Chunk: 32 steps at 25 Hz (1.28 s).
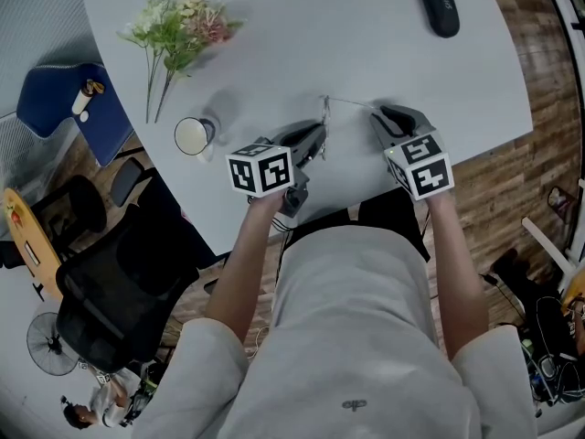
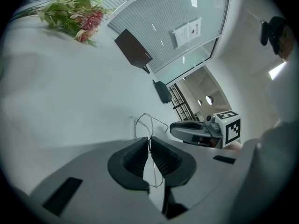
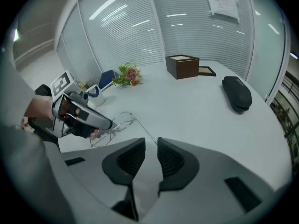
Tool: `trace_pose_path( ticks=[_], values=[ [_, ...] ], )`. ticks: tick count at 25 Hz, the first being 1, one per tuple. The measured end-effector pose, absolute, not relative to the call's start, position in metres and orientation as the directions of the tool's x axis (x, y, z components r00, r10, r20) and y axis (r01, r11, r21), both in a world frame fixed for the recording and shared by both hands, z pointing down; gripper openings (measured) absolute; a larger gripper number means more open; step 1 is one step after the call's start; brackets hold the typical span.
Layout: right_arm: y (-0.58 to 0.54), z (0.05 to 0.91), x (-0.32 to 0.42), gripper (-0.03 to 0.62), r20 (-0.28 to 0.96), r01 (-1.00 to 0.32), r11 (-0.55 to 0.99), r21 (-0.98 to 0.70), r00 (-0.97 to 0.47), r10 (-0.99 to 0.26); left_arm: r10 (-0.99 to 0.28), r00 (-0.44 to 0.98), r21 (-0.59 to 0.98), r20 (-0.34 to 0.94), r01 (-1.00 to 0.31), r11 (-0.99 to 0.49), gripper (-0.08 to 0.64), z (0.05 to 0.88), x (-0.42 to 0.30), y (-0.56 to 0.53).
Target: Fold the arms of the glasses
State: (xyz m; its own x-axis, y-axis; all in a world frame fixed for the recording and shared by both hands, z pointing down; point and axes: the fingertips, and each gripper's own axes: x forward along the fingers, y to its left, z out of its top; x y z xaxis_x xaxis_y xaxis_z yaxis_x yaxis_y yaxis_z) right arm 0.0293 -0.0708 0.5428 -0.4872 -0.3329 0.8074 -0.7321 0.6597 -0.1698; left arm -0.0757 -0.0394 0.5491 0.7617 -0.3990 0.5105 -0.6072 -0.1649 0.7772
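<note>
Thin wire-framed glasses (image 1: pixel 325 115) lie near the front edge of the white table (image 1: pixel 302 35). My left gripper (image 1: pixel 322 138) is shut on the frame. In the left gripper view its pads pinch the wire at the tips (image 2: pixel 150 141), and a lens rim (image 2: pixel 142 122) sticks out beyond them. One glasses arm (image 1: pixel 352 101) stretches right toward my right gripper (image 1: pixel 377 115). In the right gripper view the arm's end (image 3: pixel 145 134) reaches the mouth of that gripper (image 3: pixel 151 143). Its jaws stand apart with table showing between them.
Around the table are a bunch of flowers (image 1: pixel 178 26) at the far left, a white cup (image 1: pixel 192 135) left of my left gripper, a black case (image 1: pixel 436 3) at the far right and a brown box (image 3: pixel 182 65) at the back. A black chair (image 1: pixel 101 291) stands left.
</note>
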Motion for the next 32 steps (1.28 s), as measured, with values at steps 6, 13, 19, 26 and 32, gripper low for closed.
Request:
trace_pose_path(
  ticks=[6,13,19,26,32],
  values=[
    [-0.072,0.551,0.030,0.086,0.841,-0.680,0.729,-0.080,-0.438,-0.316,-0.395,0.762,0.777,0.512,-0.608,-0.166,0.034,0.550,-0.074,-0.039],
    [-0.075,0.557,0.028,0.077,0.857,-0.647,0.761,-0.045,-0.417,-0.304,-0.397,0.762,0.776,0.512,-0.608,-0.166,0.034,0.549,-0.074,-0.040],
    [-0.075,0.558,0.027,0.049,0.857,-0.644,0.764,-0.044,-0.417,-0.303,-0.394,0.763,0.778,0.512,-0.607,-0.165,0.034,0.550,-0.074,-0.040],
    [-0.070,0.556,0.026,0.044,0.859,-0.638,0.768,-0.047,-0.418,-0.294,-0.395,0.764,0.780,0.510,-0.605,-0.164,0.034,0.550,-0.074,-0.040],
    [-0.060,0.557,0.022,0.037,0.859,-0.631,0.772,-0.076,-0.435,-0.271,-0.397,0.764,0.780,0.509,-0.604,-0.161,0.034,0.550,-0.075,-0.040]
  ],
)
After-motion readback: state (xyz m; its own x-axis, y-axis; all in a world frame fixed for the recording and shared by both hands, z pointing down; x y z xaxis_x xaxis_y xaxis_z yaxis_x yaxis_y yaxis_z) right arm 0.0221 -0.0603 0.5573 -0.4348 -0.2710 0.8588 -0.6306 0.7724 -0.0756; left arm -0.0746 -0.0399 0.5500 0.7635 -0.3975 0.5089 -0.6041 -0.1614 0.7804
